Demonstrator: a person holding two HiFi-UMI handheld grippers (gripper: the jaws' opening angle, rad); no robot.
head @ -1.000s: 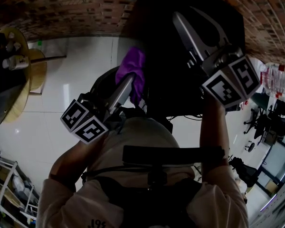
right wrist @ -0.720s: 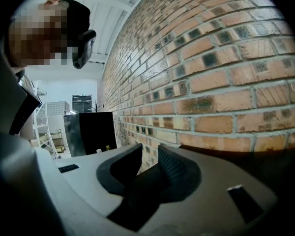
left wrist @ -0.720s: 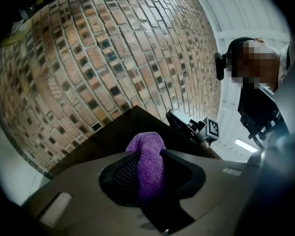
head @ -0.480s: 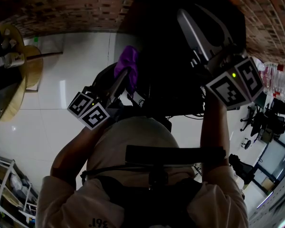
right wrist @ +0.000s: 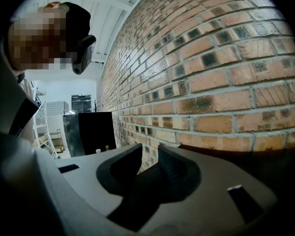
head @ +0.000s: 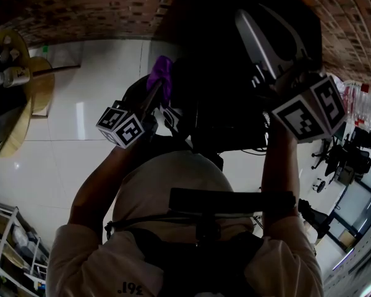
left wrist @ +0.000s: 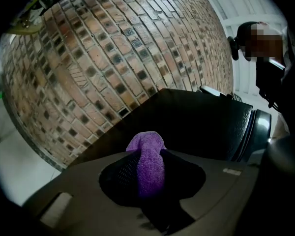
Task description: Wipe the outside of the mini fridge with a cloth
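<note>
The mini fridge (head: 235,67) is a black box against the brick wall, seen from above. My left gripper (head: 159,90) is shut on a purple cloth (head: 162,74) and holds it level against the fridge's left side. In the left gripper view the cloth (left wrist: 148,151) is bunched between the jaws of the left gripper (left wrist: 151,167), with the fridge's black side (left wrist: 196,124) just beyond. My right gripper (head: 255,14) reaches over the fridge's top. In its own view the right gripper (right wrist: 150,154) stands open, with only brick wall showing through the narrow gap.
A round wooden table (head: 26,104) with small bottles (head: 6,76) stands at the left on the white tiled floor (head: 80,147). Water bottles (head: 363,107) and office chairs (head: 340,159) are at the right. A wire shelf (head: 6,240) is at lower left. A dark cabinet (right wrist: 91,132) stands farther along the wall.
My left gripper has sunk lower along the fridge's left side with the purple cloth still in it. The right gripper has stayed where it was.
</note>
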